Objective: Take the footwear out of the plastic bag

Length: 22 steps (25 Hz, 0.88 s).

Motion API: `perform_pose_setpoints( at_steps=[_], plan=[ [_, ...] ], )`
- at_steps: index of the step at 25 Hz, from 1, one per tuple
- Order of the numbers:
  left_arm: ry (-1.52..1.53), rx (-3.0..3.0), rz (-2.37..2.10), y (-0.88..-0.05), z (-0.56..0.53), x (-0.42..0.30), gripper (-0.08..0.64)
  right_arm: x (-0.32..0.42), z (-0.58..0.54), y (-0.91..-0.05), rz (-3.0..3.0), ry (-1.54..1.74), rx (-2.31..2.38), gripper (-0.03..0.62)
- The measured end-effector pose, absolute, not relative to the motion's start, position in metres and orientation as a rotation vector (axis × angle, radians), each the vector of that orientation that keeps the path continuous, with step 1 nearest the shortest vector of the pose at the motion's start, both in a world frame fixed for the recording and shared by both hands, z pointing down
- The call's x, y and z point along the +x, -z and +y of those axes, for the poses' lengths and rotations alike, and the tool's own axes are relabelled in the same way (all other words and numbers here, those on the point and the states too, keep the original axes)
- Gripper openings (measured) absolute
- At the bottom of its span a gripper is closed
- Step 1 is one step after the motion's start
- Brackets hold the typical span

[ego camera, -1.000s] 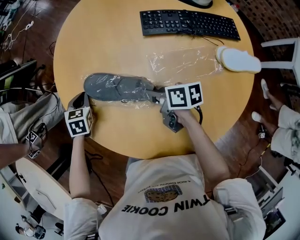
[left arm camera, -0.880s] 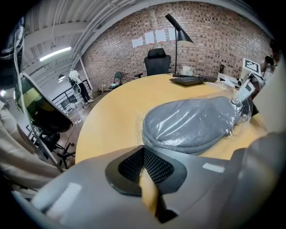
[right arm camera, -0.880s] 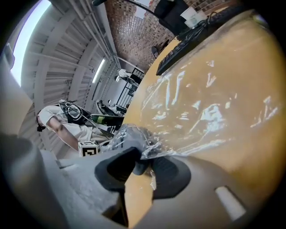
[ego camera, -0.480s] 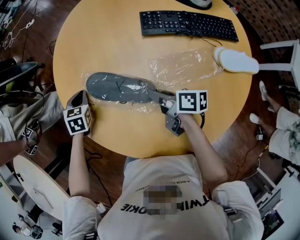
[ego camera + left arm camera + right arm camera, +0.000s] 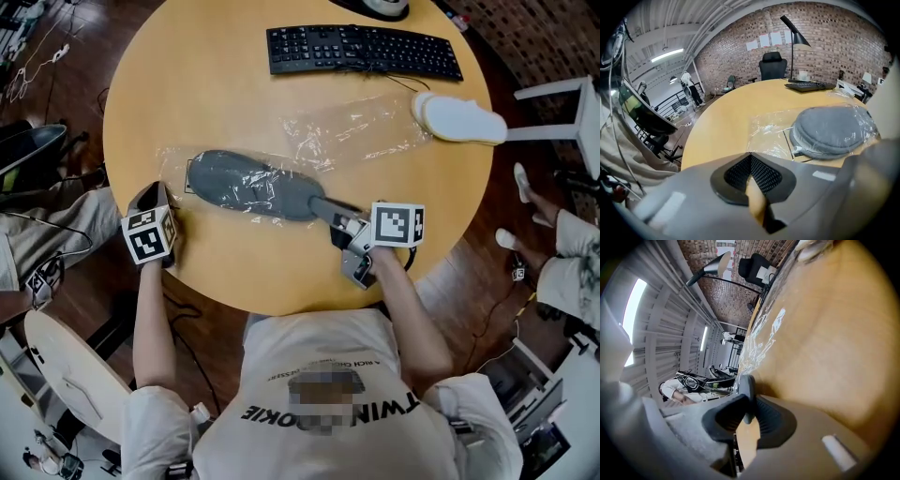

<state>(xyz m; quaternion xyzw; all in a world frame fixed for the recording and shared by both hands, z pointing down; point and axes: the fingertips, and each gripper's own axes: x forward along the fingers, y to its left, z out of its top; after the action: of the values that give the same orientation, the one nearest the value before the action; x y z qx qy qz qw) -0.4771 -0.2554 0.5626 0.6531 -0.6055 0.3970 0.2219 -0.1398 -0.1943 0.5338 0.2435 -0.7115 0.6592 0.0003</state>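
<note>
A grey slipper [image 5: 248, 180] is seen lying on the round worktop [image 5: 206, 84], near the person's side, its length running from left to right and tilted slightly towards the person at its right end. It is wrapped in a clear bag [image 5: 178, 159], whose plastic is spread over its left and middle parts and lies flat on the wood beyond its left end. The right tool [image 5: 322, 206] is closed on the slipper's right end: in the right gripper view a grey rim [image 5: 745, 385] is clamped between the dark pads of the tool [image 5: 746, 399]. Whether that end is clear of the plastic cannot be told. The left tool [image 5: 153, 194] is held at the worktop's left edge, just beside the bag's left border. In the left gripper view its jaws [image 5: 750, 161] are seen brought together at the tips, with nothing made out between them, and the bag [image 5: 768, 133] and the slipper [image 5: 829, 131] are seen ahead of them. Farther back, an empty bag [image 5: 352, 127] is spread flat on the wood. A white slipper [image 5: 459, 119] is placed at the worktop's right edge, touching that bag's right end. A black keyboard [image 5: 361, 49] is set along the far edge.
</note>
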Motion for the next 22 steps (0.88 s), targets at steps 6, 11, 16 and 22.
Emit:
perform_pose_setpoints(
  at_steps=[6, 11, 16, 22],
  plan=[
    [-1.091, 1.775, -1.699, -0.562, -0.256, -0.476, 0.003, -0.110, -0.190, -0.530, -2.274, -2.039, 0.752, 0.063],
    [-1.072, 1.758, -1.720, -0.561, -0.257, -0.476, 0.005, -0.079, -0.182, -0.529, -2.271, -2.026, 0.757, 0.063],
    [-1.070, 1.734, -1.737, -0.563, -0.256, -0.481, 0.003, -0.055, -0.174, -0.531, -2.292, -2.001, 0.748, 0.063],
    [-1.068, 1.714, -1.762, -0.562, -0.256, -0.480, 0.003, -0.023, -0.165, -0.532, -2.270, -2.030, 0.734, 0.063]
  ],
)
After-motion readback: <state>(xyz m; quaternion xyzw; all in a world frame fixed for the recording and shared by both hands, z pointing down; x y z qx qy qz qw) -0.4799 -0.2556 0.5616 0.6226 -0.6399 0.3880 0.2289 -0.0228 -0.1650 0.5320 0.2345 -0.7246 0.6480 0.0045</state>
